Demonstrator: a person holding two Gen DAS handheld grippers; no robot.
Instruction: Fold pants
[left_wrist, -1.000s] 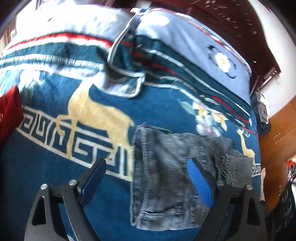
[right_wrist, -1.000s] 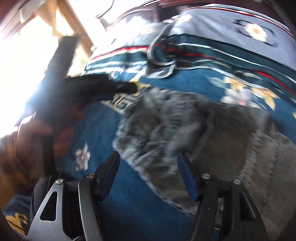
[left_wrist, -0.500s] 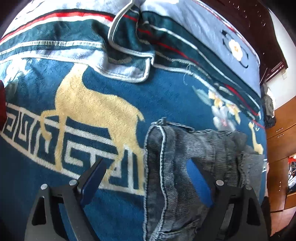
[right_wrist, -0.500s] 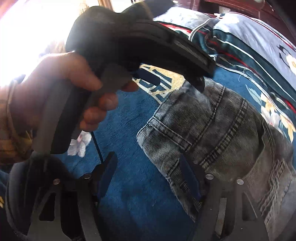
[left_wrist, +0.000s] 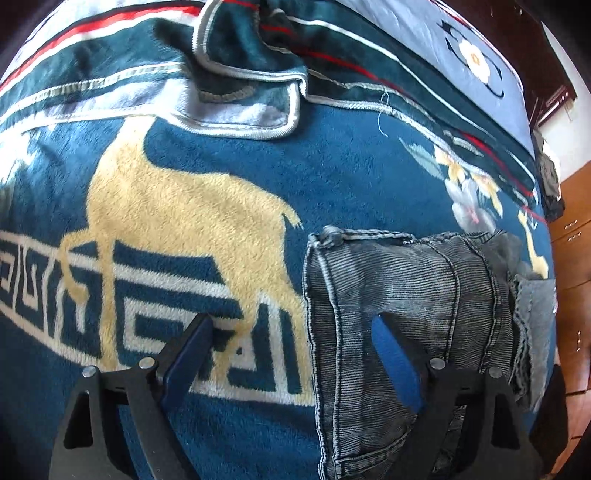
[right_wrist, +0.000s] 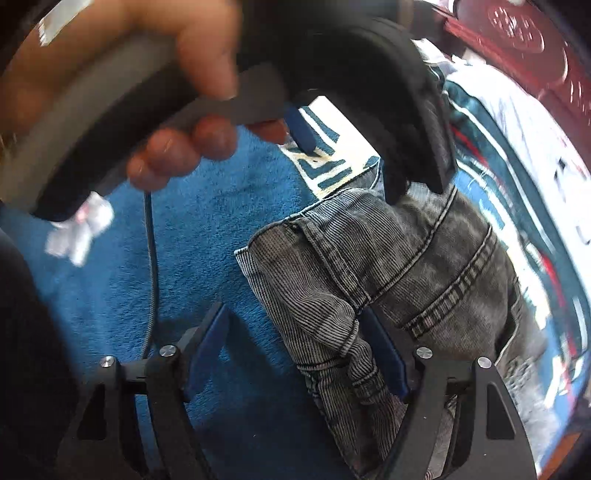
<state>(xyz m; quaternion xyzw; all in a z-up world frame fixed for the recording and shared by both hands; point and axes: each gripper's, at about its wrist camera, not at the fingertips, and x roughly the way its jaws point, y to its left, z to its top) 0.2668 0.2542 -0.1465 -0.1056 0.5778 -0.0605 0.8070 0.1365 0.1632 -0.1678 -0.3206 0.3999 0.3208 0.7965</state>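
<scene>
Both claws have descended closer to the pants (left_wrist: 402, 295) since 1 second ago. Folded grey corduroy pants lie on the blue patterned blanket (left_wrist: 221, 177) covering the bed. Left claw (left_wrist: 291, 350) stands wide apart, straddling the pants' folded edge. Right claw (right_wrist: 295, 347) is opening, a fabric fold between its fingers, unclamped.

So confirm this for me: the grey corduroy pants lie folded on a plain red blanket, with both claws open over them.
One thing is wrong: the blanket is not plain red. The left wrist view shows it blue, patterned with a tan deer and a white key border. The rest holds: the grey corduroy pants lie folded on it, with the left claw open and the right claw opening over them.
</scene>
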